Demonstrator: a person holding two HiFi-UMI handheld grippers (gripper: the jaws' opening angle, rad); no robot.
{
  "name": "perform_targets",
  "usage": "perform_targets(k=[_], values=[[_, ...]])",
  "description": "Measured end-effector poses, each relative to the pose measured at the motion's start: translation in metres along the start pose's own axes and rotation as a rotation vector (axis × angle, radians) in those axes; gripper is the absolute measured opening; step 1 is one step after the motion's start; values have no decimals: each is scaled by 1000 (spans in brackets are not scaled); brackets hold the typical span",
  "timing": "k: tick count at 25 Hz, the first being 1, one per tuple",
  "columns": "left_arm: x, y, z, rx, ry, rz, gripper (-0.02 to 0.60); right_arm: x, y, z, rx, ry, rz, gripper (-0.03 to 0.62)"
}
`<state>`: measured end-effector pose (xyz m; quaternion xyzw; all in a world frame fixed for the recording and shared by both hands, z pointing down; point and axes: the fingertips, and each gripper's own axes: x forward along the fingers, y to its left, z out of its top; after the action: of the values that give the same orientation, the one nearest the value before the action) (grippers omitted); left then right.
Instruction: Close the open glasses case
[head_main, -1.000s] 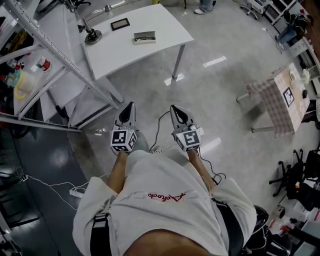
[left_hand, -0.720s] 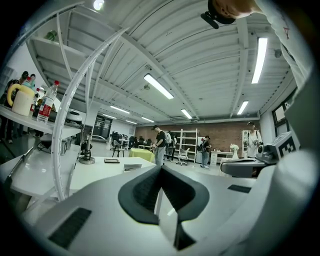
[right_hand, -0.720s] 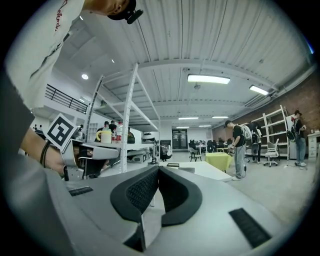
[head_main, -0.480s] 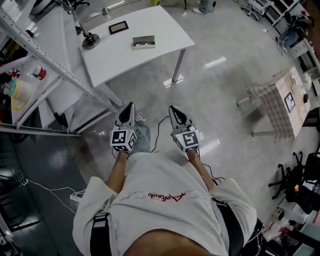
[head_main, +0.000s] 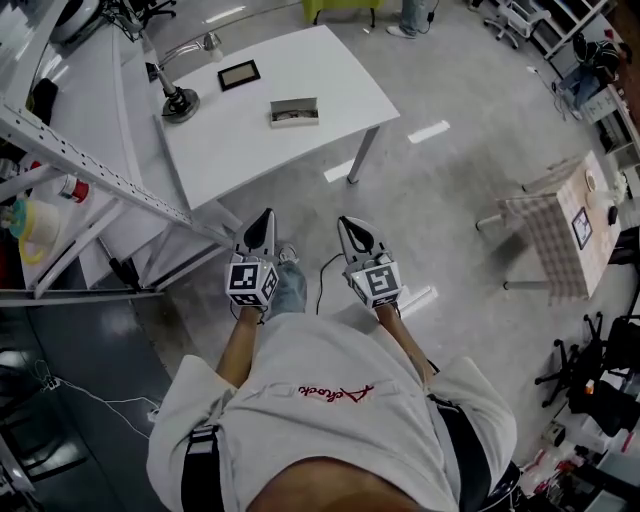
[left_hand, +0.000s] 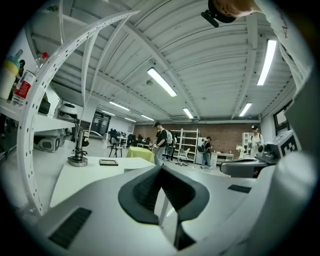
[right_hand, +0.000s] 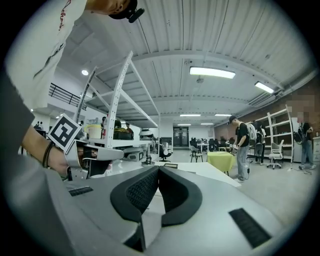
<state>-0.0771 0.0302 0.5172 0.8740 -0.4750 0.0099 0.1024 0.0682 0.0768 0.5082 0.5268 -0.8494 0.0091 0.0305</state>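
My left tongs (head_main: 264, 218) and right tongs (head_main: 346, 224), mid-frame, are both pressed together, empty. The open glasses case (head_main: 294, 112) lies upper centre on the white table (head_main: 240, 145); a clumsy push could skid it away.

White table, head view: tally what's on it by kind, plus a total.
Open grey rectangular glasses case: 1
Flat black rectangular plate with pale centre: 1
Metal stand on round dark base: 1
Total on the white table: 3
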Motion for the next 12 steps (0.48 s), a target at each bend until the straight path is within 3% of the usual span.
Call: perform_targets(k=[12], values=[[108,81,33,-26,5,-16,31,136,-46,16,-13,20,12,26]])
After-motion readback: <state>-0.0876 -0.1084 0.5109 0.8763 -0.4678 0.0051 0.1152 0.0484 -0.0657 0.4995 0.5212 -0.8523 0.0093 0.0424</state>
